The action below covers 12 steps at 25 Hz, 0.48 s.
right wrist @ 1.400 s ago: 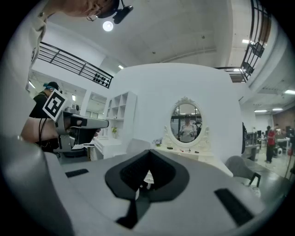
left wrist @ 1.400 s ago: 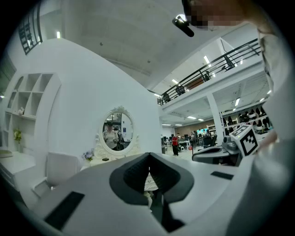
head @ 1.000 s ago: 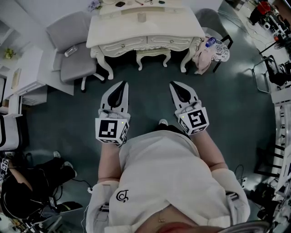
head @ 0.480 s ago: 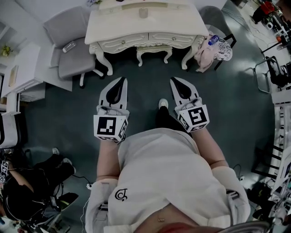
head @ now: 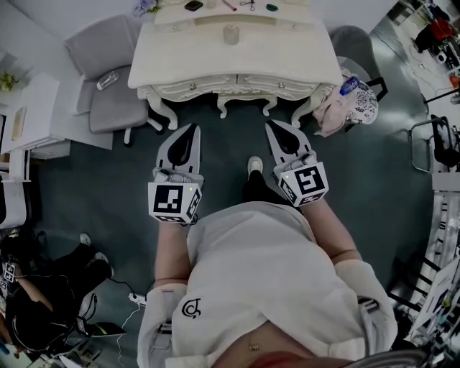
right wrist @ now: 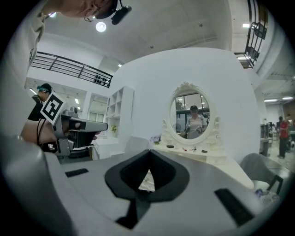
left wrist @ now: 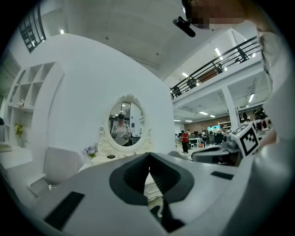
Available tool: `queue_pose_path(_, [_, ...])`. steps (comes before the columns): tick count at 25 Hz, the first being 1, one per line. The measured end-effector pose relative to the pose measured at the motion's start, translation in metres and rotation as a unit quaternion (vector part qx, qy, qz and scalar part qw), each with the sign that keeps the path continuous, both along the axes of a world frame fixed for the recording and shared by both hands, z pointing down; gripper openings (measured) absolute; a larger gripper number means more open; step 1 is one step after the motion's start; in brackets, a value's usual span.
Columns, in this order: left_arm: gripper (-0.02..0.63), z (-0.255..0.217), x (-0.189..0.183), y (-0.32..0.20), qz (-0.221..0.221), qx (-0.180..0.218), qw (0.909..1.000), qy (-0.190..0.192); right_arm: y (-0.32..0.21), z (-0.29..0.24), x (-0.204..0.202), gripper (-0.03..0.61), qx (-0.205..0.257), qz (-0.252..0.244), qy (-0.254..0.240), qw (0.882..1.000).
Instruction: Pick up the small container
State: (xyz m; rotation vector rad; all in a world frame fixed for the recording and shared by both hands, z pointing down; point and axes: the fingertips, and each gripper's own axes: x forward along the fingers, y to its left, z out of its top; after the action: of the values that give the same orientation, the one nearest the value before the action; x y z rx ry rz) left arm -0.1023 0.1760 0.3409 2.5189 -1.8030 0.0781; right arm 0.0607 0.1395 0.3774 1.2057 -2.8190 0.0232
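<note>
The small container (head: 231,34), a pale cylinder, stands on the cream dressing table (head: 287,61) near the middle of its back half. My left gripper (head: 193,129) and my right gripper (head: 271,126) hang side by side over the dark floor, short of the table's front edge and well apart from the container. Both point towards the table. The left gripper (left wrist: 149,155) has its jaws closed together with nothing between them. So does the right gripper (right wrist: 149,152). I cannot make out the container in either gripper view.
An oval mirror (right wrist: 192,115) stands at the table's back, with small items (head: 192,6) before it. A grey armchair (head: 108,79) sits left of the table, beside a white shelf unit (head: 29,118). A chair with clothes and a bottle (head: 352,97) is on the right. A person (head: 43,302) sits at lower left.
The table has come nearer and lower in the head view as I stepped forward. Both grippers keep their side-by-side pose, shut and empty.
</note>
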Motion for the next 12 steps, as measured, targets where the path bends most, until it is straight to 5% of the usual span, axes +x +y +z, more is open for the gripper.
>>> queue_pose_path(6, [0.012, 0.0, 0.018, -0.117, -0.028, 0.004, 0.9995, 0.012, -0.123, -0.005, 0.021, 0.006, 0.009, -0.021, -0.001, 1.0])
queue_pose_path(12, [0.012, 0.014, 0.032, -0.203, -0.049, -0.018, 0.9985, -0.017, -0.217, 0.003, 0.033, 0.007, 0.003, -0.04, -0.001, 0.999])
